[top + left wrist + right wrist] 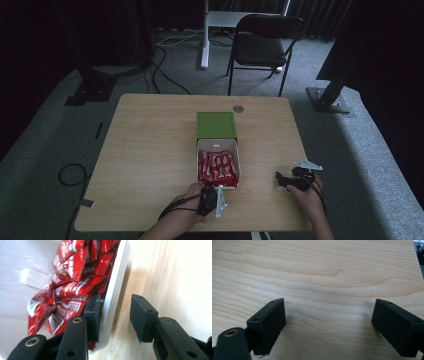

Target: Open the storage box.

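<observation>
— Stage of the work? Drawer tray point(218, 145) pulled well out of the green sleeve point(215, 124) toward the near edge of the bench point(150, 150); red snack packs point(218, 167) lying inside, none lifted out.

— Left claw point(212, 197)?

— At the tray's near end. One pad point(93, 315) inside against the white wall point(113, 293), the other outside and clear of it: jaws parted, straddling the wall, not pinching.

— Right claw point(286, 179)?

— Spread wide over bare wood, well apart from the tray, holding nothing.

— Left to do?

— Probably emptying or closing; hard to judge.

— Counts?

— One tray, one sleeve, two claws. Packs overlapping, several, exact number impossible to tell.
</observation>
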`<state>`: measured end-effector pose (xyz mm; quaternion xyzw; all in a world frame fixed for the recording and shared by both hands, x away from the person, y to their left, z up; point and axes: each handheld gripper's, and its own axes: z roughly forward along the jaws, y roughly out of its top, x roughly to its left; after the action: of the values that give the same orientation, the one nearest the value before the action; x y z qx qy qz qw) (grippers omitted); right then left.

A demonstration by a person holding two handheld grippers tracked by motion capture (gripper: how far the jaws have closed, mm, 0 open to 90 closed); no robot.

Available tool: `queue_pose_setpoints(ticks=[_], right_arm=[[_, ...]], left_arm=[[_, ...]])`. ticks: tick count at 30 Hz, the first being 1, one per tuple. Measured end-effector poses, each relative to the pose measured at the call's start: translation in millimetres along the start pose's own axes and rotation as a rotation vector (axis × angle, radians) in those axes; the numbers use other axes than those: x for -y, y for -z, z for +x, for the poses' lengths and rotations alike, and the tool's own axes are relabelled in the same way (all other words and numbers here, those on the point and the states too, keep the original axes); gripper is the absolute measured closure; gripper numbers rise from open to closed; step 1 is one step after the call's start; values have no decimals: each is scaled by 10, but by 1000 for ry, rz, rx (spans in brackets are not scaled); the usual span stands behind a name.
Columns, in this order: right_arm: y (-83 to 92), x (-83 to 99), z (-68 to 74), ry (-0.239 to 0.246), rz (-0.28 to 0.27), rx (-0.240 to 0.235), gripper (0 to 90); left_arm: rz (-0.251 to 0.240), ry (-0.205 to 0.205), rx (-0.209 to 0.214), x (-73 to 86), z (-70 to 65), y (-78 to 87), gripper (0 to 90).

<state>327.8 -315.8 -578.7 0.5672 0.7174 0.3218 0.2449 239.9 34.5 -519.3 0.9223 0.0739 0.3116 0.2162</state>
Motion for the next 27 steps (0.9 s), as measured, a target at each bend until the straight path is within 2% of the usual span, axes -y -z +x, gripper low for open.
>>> queue_pose_setpoints(ticks=[1, 2, 3, 5, 7, 10, 17, 23, 25, 27], right_arm=[[0, 0, 0, -1, 0, 0, 114], [0, 0, 0, -1, 0, 0, 114], [0, 0, 0, 0, 0, 0, 114], [0, 0, 0, 0, 0, 0, 114], [0, 0, 0, 0, 0, 0, 114], [0, 0, 0, 0, 0, 0, 114], [0, 0, 0, 0, 0, 0, 114], [0, 0, 0, 0, 0, 0, 114], [0, 0, 0, 0, 0, 0, 114], [0, 0, 0, 0, 0, 0, 114]], left_arm=[[-23, 23, 13, 7, 24, 41, 620], [-23, 23, 13, 7, 24, 41, 620], [-78, 79, 39, 11, 95, 156, 620], [-118, 115, 42, 14, 167, 251, 621], [-170, 146, 28, 26, 254, 341, 621], [-222, 194, 20, 75, 399, 460, 621], [-281, 342, -12, 357, 696, 572, 621], [-334, 485, -26, 660, 857, 612, 620], [-345, 528, -27, 773, 892, 593, 562], [-351, 569, -27, 885, 913, 562, 558]])
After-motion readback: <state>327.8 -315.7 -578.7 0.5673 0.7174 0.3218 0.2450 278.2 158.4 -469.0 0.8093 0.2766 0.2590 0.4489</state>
